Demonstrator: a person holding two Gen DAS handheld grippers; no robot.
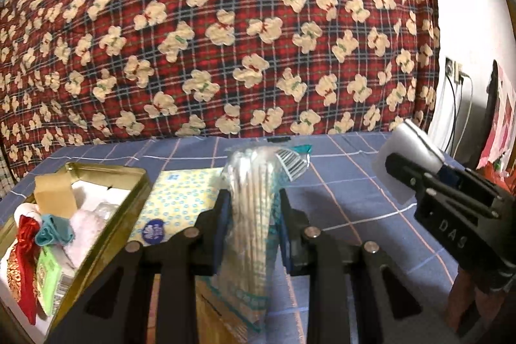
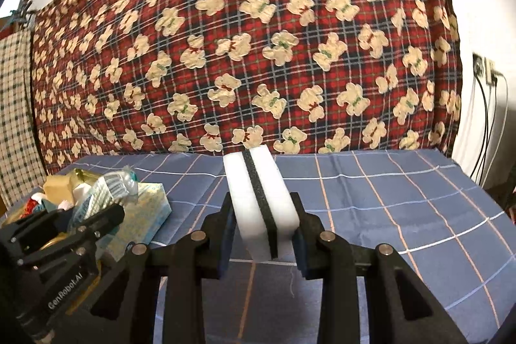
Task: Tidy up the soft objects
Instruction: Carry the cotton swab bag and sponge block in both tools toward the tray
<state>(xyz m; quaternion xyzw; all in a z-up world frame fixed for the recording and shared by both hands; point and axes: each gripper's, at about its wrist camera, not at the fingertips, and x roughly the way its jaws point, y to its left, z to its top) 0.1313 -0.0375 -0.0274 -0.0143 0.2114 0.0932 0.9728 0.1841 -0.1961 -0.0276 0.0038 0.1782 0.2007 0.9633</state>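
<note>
My left tongs [image 1: 253, 224] clamp bag of cotton swabs [image 1: 248, 215] above worktop [image 1: 354, 182], beside gold tin [image 1: 106, 202]. My right tongs [image 2: 262, 228] pinch white sponge [image 2: 258, 199]. Step: carrying. Next, likely: lower both into tin.

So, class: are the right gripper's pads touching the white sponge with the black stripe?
Touching. The right wrist view shows the right gripper with a pad pressed against each side of the white sponge, which is held clear of the blue checked cloth.
</note>
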